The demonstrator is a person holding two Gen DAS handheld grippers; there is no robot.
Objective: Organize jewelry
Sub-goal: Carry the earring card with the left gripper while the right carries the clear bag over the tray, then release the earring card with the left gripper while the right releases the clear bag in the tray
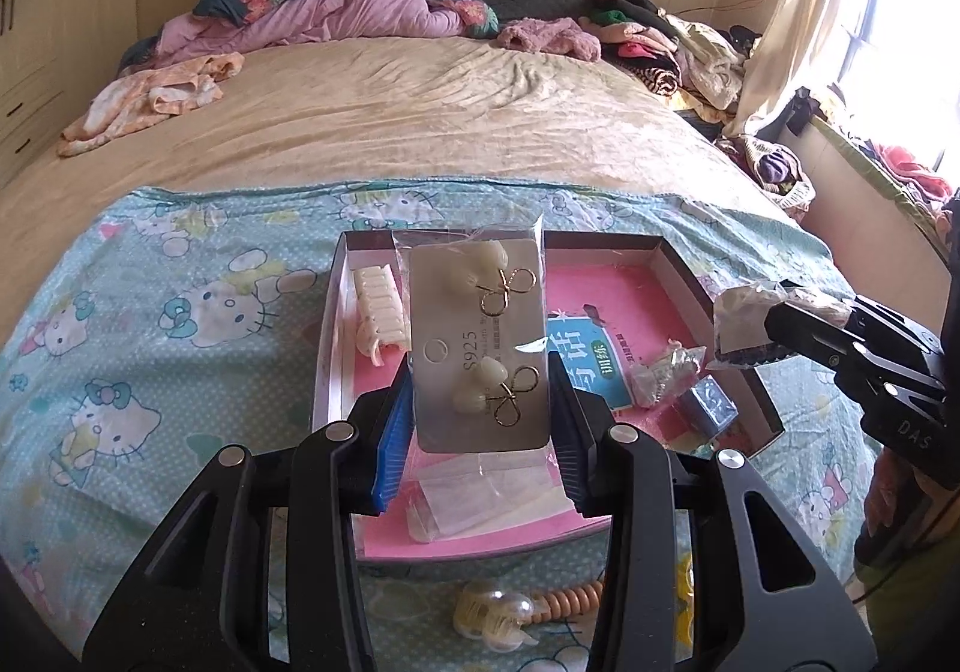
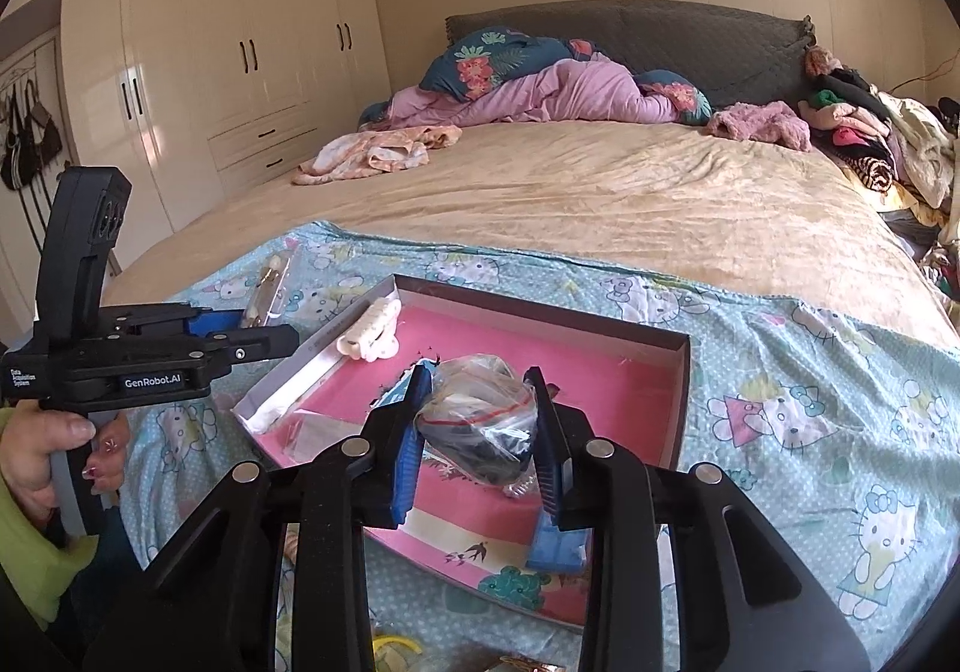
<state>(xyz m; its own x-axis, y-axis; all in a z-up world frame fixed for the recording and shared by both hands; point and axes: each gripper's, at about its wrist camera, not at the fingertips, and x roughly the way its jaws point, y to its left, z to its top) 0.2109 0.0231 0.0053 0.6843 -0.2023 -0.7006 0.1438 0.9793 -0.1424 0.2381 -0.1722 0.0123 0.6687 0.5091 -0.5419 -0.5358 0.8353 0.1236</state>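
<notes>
The left gripper [image 1: 480,402] was clamped on an earring card [image 1: 477,348] in a clear sleeve — two pale earrings with gold loops — held upright above the pink-lined box [image 1: 684,276]. The right gripper [image 2: 477,432] pinched a crumpled plastic bag [image 2: 480,420] with dark contents over the box's near half. Inside the box, a white hair claw [image 1: 379,306] lay along the left wall, and small clear packets [image 1: 663,372] sat toward the right wall. The box rested on a cartoon-cat sheet [image 1: 180,312] at the bed's near edge.

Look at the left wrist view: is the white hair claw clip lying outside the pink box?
No, the hair claw clip lies inside the pink box, by its left wall.
</notes>
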